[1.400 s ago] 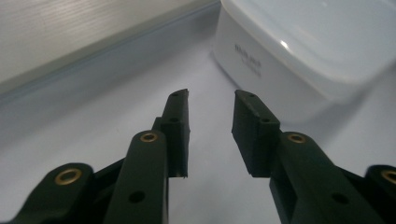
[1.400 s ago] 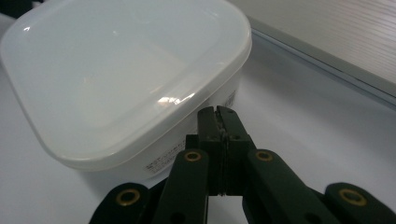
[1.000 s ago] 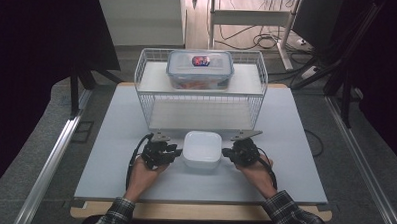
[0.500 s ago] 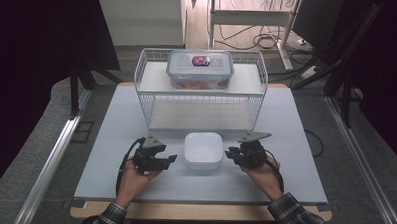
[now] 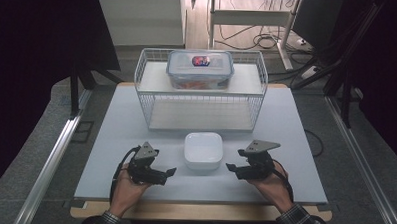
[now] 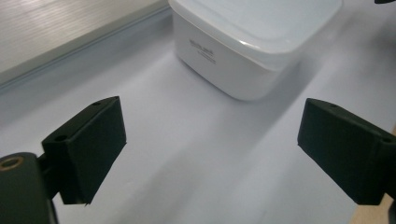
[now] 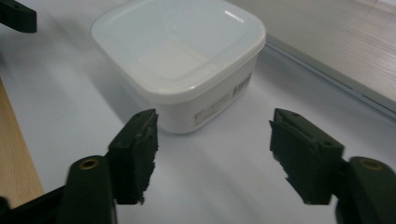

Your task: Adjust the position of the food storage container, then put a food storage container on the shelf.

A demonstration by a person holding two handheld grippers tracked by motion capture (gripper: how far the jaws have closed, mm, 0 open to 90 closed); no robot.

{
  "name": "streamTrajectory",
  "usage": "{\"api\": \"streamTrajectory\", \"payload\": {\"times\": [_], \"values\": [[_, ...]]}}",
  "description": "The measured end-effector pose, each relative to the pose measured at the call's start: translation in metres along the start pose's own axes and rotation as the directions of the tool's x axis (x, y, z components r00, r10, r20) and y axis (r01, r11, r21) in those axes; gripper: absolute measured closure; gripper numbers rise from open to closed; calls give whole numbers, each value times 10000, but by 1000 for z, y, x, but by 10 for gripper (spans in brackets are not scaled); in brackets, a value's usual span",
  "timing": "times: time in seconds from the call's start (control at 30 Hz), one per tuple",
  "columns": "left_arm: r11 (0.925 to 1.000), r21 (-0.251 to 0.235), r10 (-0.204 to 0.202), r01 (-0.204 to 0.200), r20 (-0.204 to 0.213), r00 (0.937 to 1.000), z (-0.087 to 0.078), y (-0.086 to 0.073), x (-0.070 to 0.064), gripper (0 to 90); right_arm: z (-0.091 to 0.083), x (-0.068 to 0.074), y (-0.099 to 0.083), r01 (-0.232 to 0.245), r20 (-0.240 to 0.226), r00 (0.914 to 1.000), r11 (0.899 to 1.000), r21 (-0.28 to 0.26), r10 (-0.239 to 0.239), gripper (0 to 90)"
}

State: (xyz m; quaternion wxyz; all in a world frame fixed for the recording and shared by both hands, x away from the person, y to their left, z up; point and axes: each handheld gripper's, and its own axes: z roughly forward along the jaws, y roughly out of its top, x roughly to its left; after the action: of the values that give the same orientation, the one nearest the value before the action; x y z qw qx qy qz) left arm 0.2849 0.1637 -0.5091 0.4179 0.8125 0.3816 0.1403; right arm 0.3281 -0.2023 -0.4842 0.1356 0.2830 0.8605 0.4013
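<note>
White lidded box [image 5: 202, 149] on table (untouched), left tool [image 5: 170, 170] and right tool [image 5: 230, 167] flanking it, both released

Black tools [image 5: 170, 170] with grey three-cornered plates, trailing cables; plaid sleeves [image 5: 297, 221].

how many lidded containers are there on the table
2: a white container on the table between the left tongs and right tongs, and a clear one atop the wire rack.

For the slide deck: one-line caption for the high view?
Two open grippers, left and right, flank a white box on the table.
</note>
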Motion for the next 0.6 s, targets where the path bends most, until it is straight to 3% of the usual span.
{"api": "streamTrajectory", "payload": {"times": [0.17, 0.33, 0.5, 0.6], "values": [[9997, 187, 195, -186, -488, 9986, 7, -5, 2, 47, 2, -1, -3, 89, 127, 9999, 9999, 65, -90, 251], [9988, -99, 478, -483, -447, 9979, 9, -6, 5, 30, 2, -5, -2, -104, 22, 9999, 9998, -173, 105, 175], [9993, -379, 18, -16, 44, 10000, 9, -3, 8, 29, 6, -8, 0, -165, -102, 9998, 9996, -221, 163, 105], [9995, -308, -13, 15, 75, 10000, 8, 1, 6, 31, 7, -8, 2, -60, -107, 9999, 9998, -198, 58, 78]]}}
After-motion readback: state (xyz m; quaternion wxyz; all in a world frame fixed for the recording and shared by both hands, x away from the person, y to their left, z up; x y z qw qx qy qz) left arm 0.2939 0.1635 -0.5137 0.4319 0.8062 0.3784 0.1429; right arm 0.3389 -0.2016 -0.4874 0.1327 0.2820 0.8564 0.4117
